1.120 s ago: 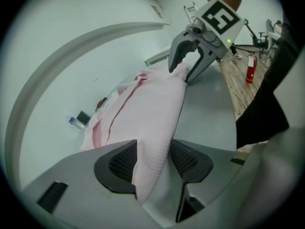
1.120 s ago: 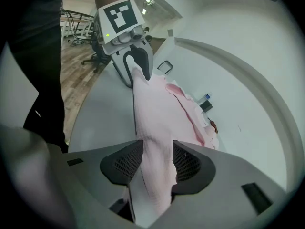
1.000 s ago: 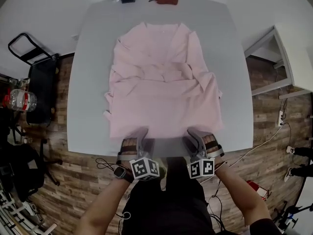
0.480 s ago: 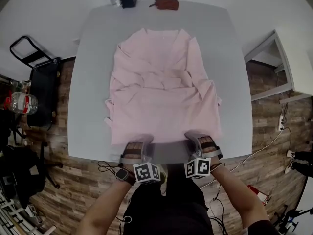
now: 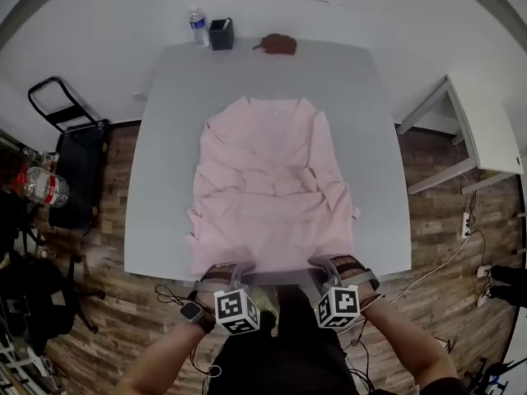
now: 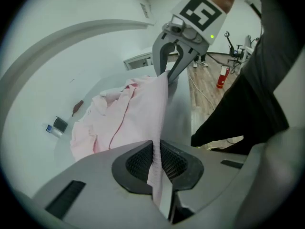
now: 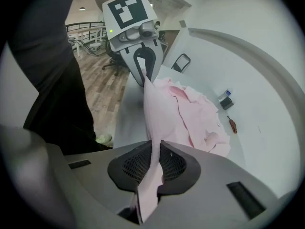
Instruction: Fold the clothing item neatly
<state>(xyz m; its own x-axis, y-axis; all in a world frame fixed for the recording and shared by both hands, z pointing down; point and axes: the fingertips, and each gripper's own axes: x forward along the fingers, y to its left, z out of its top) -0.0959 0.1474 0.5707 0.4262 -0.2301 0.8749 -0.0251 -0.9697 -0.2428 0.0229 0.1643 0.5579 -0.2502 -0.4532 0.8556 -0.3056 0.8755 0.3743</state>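
A pink shirt (image 5: pixel 268 196) lies spread on the grey table (image 5: pixel 165 138), collar at the far end, sleeves folded in. My left gripper (image 5: pixel 229 270) and right gripper (image 5: pixel 326 265) sit at the near hem, one at each corner. In the left gripper view the jaws are closing, and the pads pinch the pink hem (image 6: pixel 156 161). The right gripper (image 6: pixel 169 73) shows beyond, holding the same edge. In the right gripper view the jaws are closing as well, with the hem (image 7: pixel 153 161) pressed between the pads. The cloth runs taut to the left gripper (image 7: pixel 144 75).
At the table's far edge stand a water bottle (image 5: pixel 198 28), a black pen holder (image 5: pixel 221 34) and a reddish pouch (image 5: pixel 278 44). A black cart (image 5: pixel 70 163) is at the left, a white desk (image 5: pixel 486 130) at the right. My body stands against the near edge.
Both grippers went from open at the near hem to closed on it. The hem edge is now lifted off the table and drawn toward the near edge.
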